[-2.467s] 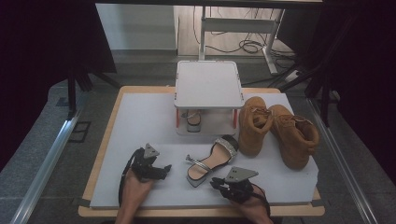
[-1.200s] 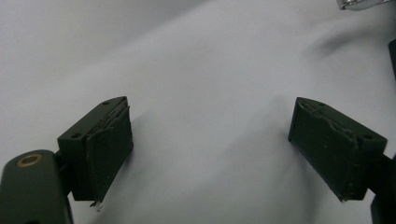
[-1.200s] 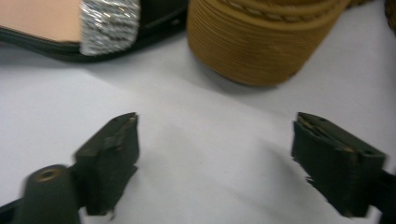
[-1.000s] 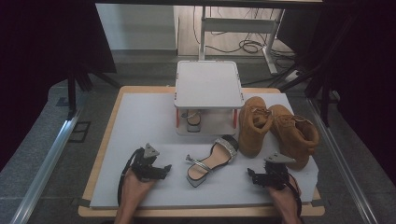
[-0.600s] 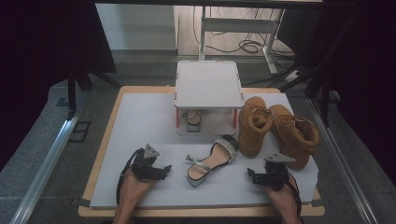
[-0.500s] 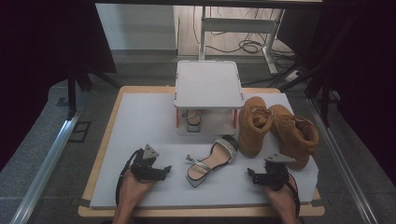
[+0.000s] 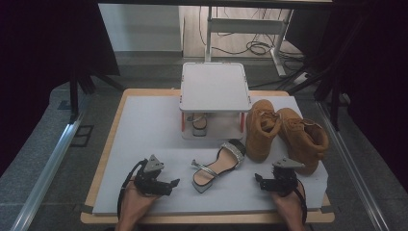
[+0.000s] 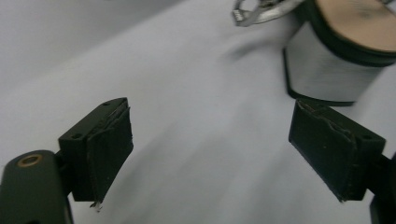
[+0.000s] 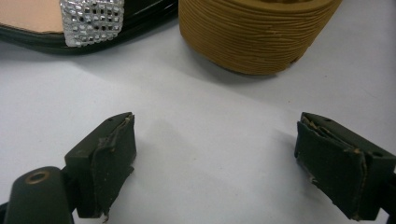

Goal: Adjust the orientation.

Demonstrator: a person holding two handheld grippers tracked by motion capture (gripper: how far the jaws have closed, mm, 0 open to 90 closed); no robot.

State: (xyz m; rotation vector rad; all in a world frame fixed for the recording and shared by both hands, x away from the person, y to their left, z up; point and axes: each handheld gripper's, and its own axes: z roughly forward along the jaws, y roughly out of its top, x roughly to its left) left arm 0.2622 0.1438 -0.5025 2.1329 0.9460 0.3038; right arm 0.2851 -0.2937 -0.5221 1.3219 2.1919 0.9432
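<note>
High view: one sandal (image 7: 198, 121) sits under the shoe rack (image 7: 215, 86), its mate (image 7: 219, 165) lies unplaced on the table (image 7: 144, 120) between both open, empty hand-held grippers, left (image 7: 169, 186) and right (image 7: 261, 180).

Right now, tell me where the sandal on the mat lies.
In the high view the sandal lies on the white mat, near the front, between the left gripper and the right gripper, its toe beside the nearer boot.

The right gripper (image 7: 262, 181) now sits at the table's right front, just before the tan boots (image 7: 284, 132) — at the start it lay nearer the middle, beside the sandal (image 7: 219, 166). The left gripper (image 7: 172, 184) edges slightly closer to the sandal's heel — jaws apart.
</note>
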